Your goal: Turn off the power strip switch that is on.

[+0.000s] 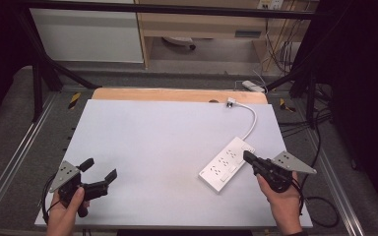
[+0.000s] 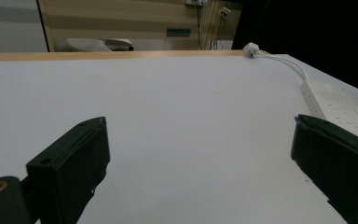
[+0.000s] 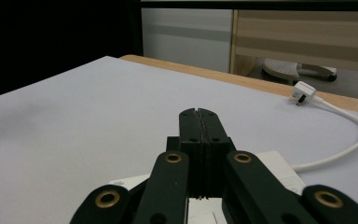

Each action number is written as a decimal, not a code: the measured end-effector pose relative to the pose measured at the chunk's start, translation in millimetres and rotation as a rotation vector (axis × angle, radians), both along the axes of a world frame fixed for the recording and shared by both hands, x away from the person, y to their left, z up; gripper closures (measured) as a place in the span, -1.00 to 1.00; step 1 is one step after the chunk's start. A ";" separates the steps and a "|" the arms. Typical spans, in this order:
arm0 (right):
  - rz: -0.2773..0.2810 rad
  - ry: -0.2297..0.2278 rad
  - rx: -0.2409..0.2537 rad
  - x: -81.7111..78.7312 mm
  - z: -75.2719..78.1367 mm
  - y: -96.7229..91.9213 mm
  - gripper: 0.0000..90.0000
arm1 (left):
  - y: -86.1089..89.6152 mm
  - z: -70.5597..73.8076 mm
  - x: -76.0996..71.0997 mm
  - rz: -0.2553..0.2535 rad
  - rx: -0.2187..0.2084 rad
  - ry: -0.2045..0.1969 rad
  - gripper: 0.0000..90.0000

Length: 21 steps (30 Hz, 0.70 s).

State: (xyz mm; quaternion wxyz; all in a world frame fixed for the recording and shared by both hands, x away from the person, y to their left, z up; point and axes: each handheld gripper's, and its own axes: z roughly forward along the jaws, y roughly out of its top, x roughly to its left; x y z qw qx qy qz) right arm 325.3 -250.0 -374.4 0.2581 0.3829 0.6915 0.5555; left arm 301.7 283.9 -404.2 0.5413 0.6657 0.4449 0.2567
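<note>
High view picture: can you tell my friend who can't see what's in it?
Two hands hold black claws over a white table. The right claw, shut, sits over a white power strip whose cord ends in a plug at the far edge; the left claw is open.

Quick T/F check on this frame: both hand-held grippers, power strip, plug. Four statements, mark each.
1. The left hand-held gripper is open and holds nothing. True.
2. The right hand-held gripper is wide open. False: its jaws are pressed together.
3. The power strip lies on the right half of the white table. True.
4. The plug sits in a wall socket. False: it lies loose near the table's far edge, its cord running back to the strip.
</note>
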 end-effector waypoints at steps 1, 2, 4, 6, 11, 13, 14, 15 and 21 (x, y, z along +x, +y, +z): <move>0.001 0.000 -0.003 0.2 -0.1 0.4 1.00 | 0.2 0.2 -0.1 0.002 0.001 -0.002 -0.90; 0.003 0.003 0.000 0.2 -0.3 1.3 1.00 | 0.6 0.5 -0.3 0.004 0.002 -0.008 -0.90; 0.010 0.010 -0.002 0.8 -1.2 3.6 1.00 | 2.2 1.1 -0.6 0.011 -0.007 -0.012 -0.90; 0.011 0.016 -0.002 1.0 -1.9 5.2 1.00 | 2.5 1.0 -0.6 0.013 -0.009 -0.011 -0.90; 0.038 0.030 -0.020 3.0 -5.6 15.4 1.00 | 1.7 0.7 -0.2 0.008 -0.006 -0.008 -0.90; 0.043 0.032 -0.023 2.8 -6.2 17.3 1.00 | 0.9 0.5 0.0 0.006 -0.003 -0.007 -0.90; 0.043 0.034 -0.024 2.7 -6.5 17.6 1.00 | 0.8 0.5 0.0 0.005 0.000 -0.007 -0.90; 0.045 0.034 -0.022 2.9 -6.9 17.7 1.00 | 0.6 0.4 0.0 0.006 0.002 -0.005 -0.90; 0.053 0.049 -0.028 3.6 -9.9 19.6 1.00 | 0.4 -0.4 0.7 0.011 0.006 0.003 -0.90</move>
